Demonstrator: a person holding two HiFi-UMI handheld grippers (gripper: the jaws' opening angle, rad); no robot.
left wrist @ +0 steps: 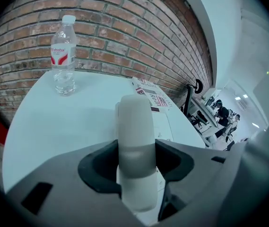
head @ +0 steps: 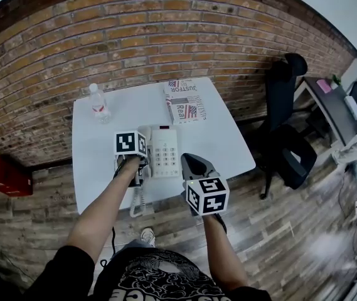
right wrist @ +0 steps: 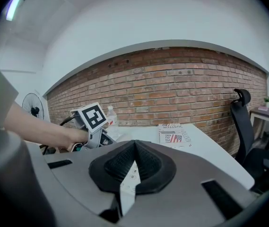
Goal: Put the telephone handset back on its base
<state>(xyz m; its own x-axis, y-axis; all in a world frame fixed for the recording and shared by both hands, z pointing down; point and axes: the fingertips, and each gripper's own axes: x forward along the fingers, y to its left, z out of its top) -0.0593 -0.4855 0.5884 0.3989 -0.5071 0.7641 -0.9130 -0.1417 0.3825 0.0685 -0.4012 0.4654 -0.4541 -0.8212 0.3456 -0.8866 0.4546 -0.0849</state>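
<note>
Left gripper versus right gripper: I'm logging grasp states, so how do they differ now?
The left gripper has jaws shut on the handset; the right gripper has them shut, empty. The left gripper is by the telephone base; the right gripper hangs nearer the person. Both carry marker cubes.

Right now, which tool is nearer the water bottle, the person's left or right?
Left. The left tool, shut on the handset, is in front of the water bottle; the right tool is farther, right of the telephone base, by the table's front edge.
</note>
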